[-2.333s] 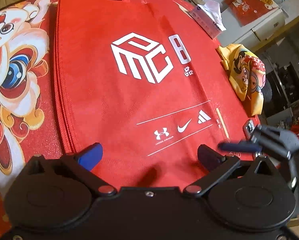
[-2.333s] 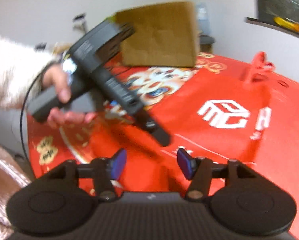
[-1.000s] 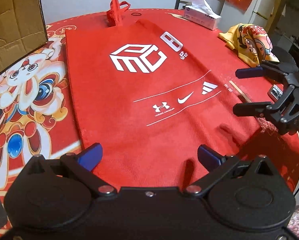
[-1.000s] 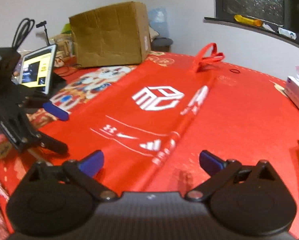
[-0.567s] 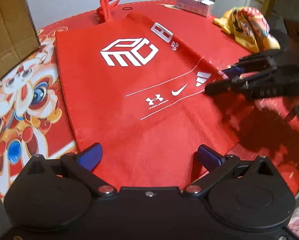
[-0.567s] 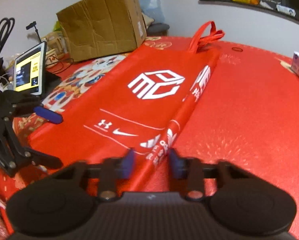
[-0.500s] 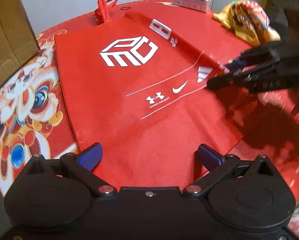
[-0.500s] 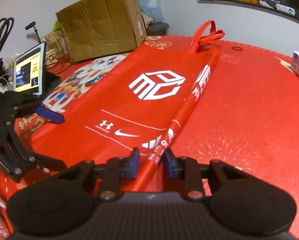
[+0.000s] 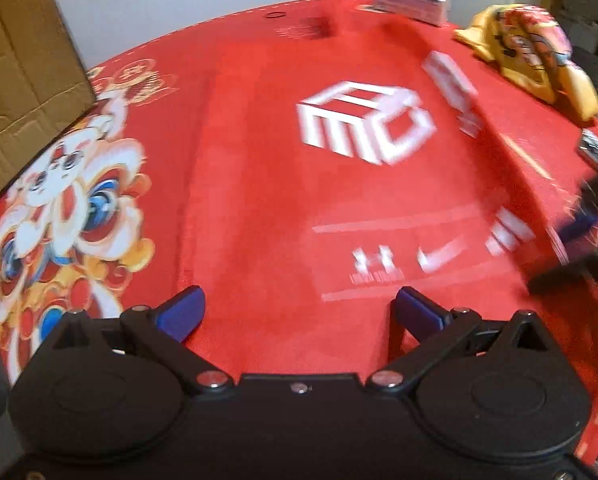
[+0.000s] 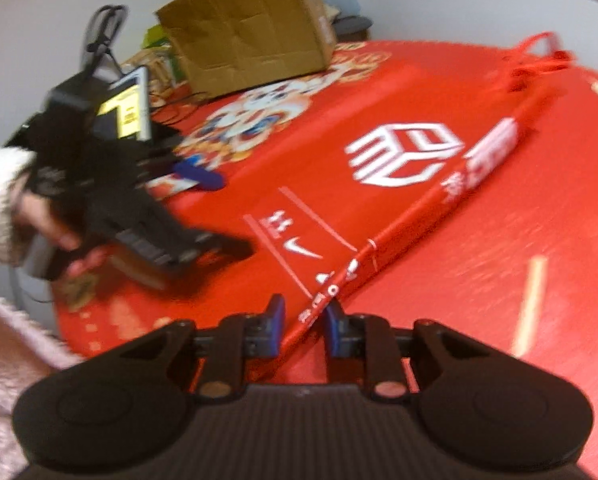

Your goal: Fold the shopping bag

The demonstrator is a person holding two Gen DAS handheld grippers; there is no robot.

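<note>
Since the frames of a second ago, the right claw [image 10: 304, 322] has narrowed from a wide spread to a pinch on the long side edge of the flat red non-woven shopping bag [image 10: 351, 208], and that edge now stands lifted off the worktop [image 10: 499, 240] as a taut ridge. The left claw [image 9: 299, 312], meanwhile, has swung closer over the bag's near end; it is spread wide, its blue fingertips [image 9: 181, 312] either side of bare fabric, gripping nothing.

The bag lies lengthwise across the middle of the red-clothed worktop, printed side up, handles [image 10: 535, 56] toward the far edge. With one long edge caught and raised, I judge a lengthwise fold is in hand: the pinched edge looks ready to be carried across toward the opposite long edge, with the other claw placed to steady or crease the panel.

Only the right wrist view shows the pinch itself, the printed gusset strip running into the pads, and a person's hand [image 10: 55, 232] in a white fleecy sleeve holding the left tool. The left wrist view, blurred by motion, shows instead the bag's left long edge lying flat beside the lion-dance print [image 9: 67, 208], and the right tool only as a dark smear at the worktop's right edge.
</note>
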